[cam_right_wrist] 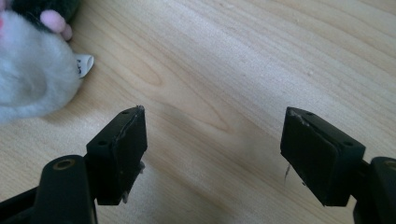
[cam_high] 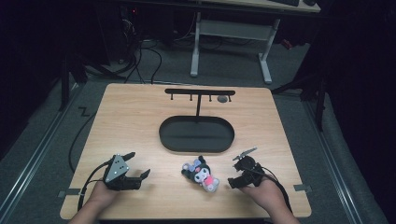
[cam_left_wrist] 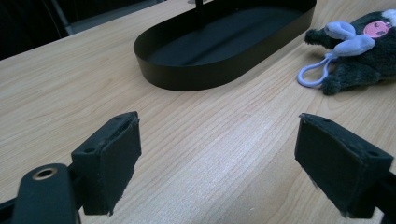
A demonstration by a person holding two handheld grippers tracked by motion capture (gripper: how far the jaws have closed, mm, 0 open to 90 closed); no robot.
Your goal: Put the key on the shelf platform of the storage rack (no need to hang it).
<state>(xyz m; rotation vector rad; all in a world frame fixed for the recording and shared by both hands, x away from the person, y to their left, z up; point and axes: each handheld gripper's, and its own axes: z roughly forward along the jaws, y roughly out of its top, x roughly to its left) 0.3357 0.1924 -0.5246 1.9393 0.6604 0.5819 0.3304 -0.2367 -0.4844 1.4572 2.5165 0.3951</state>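
Both the left gripper [cam_high: 138, 167] and the right gripper [cam_high: 240, 169] rest low on the surface [cam_high: 130, 121] with fingers spread and empty, flanking the plush toy [cam_high: 201, 173], apparently staged for pickup; the left gripper view reveals its lilac loop [cam_left_wrist: 312, 74] beside the black tray [cam_left_wrist: 187, 74].

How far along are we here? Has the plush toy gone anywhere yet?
Nothing looks done. The plush toy lies on the table between both claws, and the black tray is empty. The left claw and right claw are open, holding nothing. Grasping and placing the toy are probably left.
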